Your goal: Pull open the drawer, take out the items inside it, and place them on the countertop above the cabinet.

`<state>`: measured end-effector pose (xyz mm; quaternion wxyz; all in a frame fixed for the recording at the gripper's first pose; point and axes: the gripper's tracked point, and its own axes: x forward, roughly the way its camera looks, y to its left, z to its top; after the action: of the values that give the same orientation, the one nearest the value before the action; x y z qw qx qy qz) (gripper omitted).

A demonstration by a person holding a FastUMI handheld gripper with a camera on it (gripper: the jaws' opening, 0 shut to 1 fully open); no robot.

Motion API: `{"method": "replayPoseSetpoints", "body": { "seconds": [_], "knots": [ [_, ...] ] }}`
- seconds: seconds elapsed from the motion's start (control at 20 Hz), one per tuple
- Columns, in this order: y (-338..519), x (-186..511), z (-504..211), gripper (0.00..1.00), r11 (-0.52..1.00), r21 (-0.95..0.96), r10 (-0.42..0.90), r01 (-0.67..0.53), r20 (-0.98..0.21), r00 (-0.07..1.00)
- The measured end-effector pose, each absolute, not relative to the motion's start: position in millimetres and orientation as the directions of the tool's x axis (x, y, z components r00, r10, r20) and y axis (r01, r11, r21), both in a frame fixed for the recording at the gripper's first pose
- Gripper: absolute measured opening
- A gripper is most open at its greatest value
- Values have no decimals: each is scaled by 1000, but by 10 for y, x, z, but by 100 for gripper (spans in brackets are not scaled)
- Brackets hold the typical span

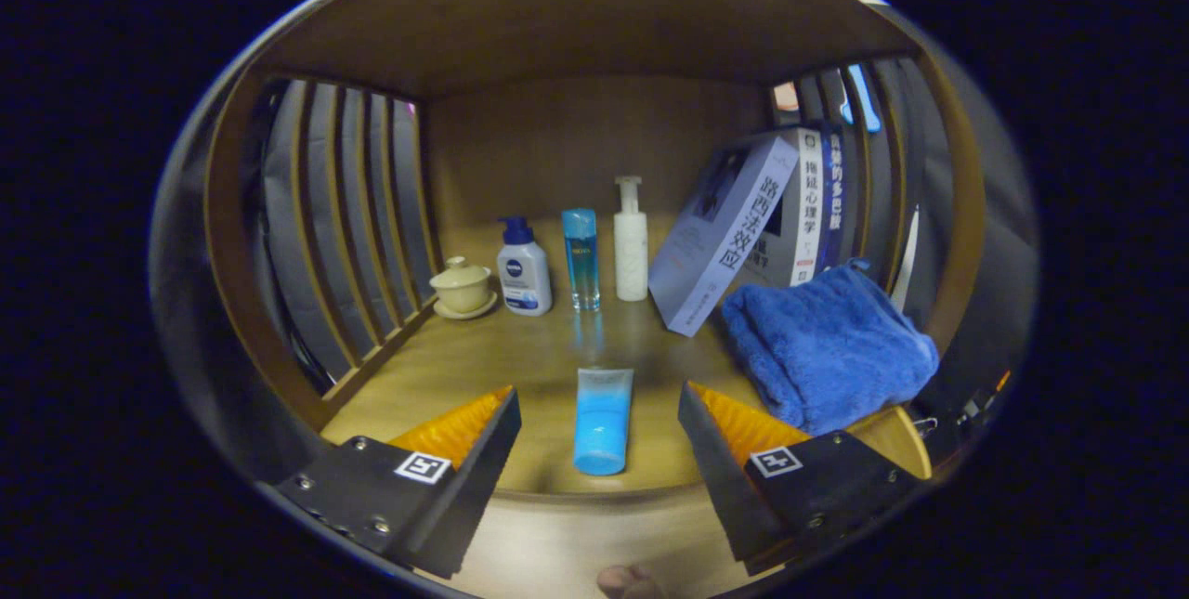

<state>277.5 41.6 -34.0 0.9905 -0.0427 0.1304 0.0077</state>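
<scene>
A blue tube lies flat on the wooden countertop, cap end toward me, between my two fingers but touching neither. My gripper is open, its fingers spread wide on either side of the tube. The countertop's front edge runs just below the tube. The drawer itself is out of sight.
At the back stand a pump bottle, a slim blue bottle and a white bottle. A lidded cup on a saucer sits left. Leaning books and a folded blue towel fill the right. Slatted side walls enclose the shelf.
</scene>
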Motion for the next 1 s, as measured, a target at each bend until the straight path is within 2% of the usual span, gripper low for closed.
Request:
{"method": "replayPoseSetpoints", "body": {
  "seconds": [0.15, 0.5, 1.0],
  "knots": [
    [483, 2405, -208, 100, 994, -89, 38, -61, -245, 969],
    [372, 1549, 65, 100, 996, -65, 39, -52, -193, 980],
    [311, 276, -204, 100, 990, -123, 56, -69, -103, 993]
  ]
}}
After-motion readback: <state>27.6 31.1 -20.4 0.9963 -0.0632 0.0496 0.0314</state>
